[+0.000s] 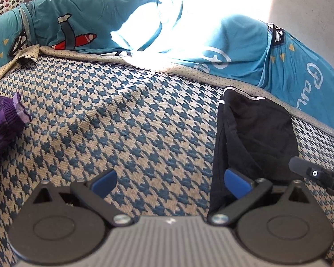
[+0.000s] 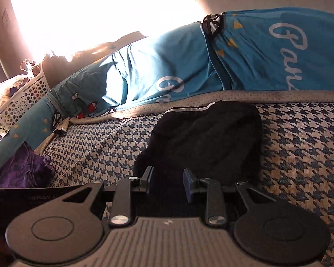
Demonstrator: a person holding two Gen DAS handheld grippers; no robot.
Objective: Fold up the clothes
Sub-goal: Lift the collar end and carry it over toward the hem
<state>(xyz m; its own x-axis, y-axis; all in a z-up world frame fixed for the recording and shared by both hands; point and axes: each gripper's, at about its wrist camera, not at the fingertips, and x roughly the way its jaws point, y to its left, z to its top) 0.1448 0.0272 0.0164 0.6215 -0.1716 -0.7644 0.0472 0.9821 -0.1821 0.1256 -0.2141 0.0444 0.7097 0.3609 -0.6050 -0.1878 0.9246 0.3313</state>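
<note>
On the bed [image 1: 133,122], the folded garment [image 1: 256,133] lies at 3 o'clock, the crumpled cloth [image 1: 2,120] at 9, the sheet [image 1: 89,20] behind at 12.

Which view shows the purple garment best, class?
The left wrist view: the purple garment is lit, so its ruffled edge and pattern show, though the frame's left edge cuts it. In the right wrist view it lies small and in shadow at the lower left, partly behind a dark device.
</note>
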